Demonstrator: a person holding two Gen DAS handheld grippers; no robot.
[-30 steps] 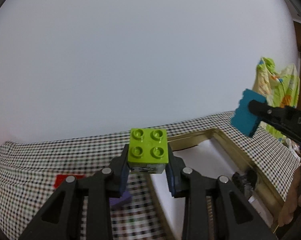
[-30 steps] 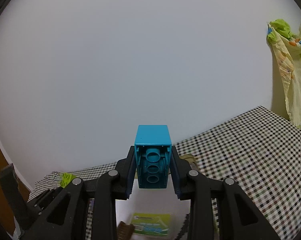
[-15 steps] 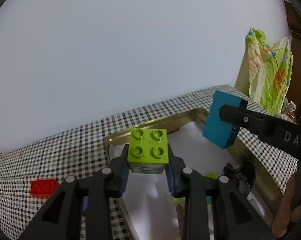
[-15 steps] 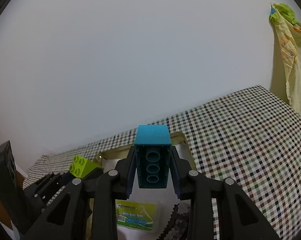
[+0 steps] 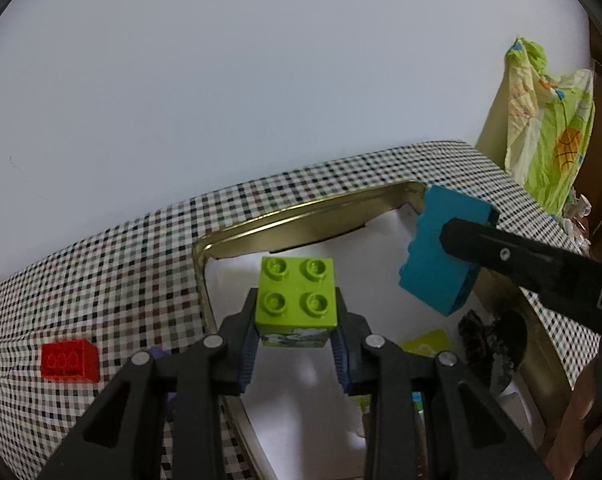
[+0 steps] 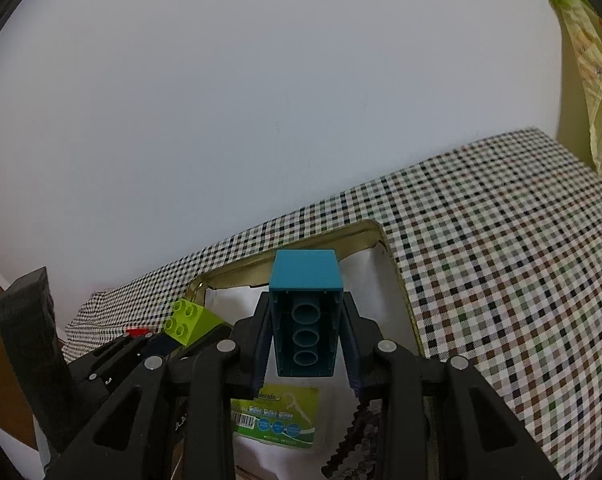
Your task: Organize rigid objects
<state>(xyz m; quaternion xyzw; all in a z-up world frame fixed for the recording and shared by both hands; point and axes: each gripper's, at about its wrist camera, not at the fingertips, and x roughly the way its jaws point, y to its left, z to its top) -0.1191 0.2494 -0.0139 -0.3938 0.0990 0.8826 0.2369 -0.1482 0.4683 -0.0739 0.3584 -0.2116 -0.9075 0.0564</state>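
Observation:
My left gripper (image 5: 296,334) is shut on a lime green four-stud brick (image 5: 297,298), studs facing up, held above the near left part of a gold-rimmed tray (image 5: 285,216). My right gripper (image 6: 305,346) is shut on a teal brick (image 6: 305,312) whose hollow underside faces the camera, held over the same tray (image 6: 365,226). In the left wrist view the teal brick (image 5: 441,252) hangs at the right over the tray. The right wrist view shows the green brick (image 6: 187,320) at the lower left.
A red brick (image 5: 69,360) lies on the checked cloth (image 5: 101,272) left of the tray. Inside the tray lie a green-labelled floss packet (image 6: 277,412) and a dark hair clip (image 5: 493,344). A green and yellow bag (image 5: 549,128) hangs at the right. White wall behind.
Both grippers have come down and tilted toward the tray, which now fills more of both views. The teal brick has drawn nearer to the green one. Both grips are unchanged.

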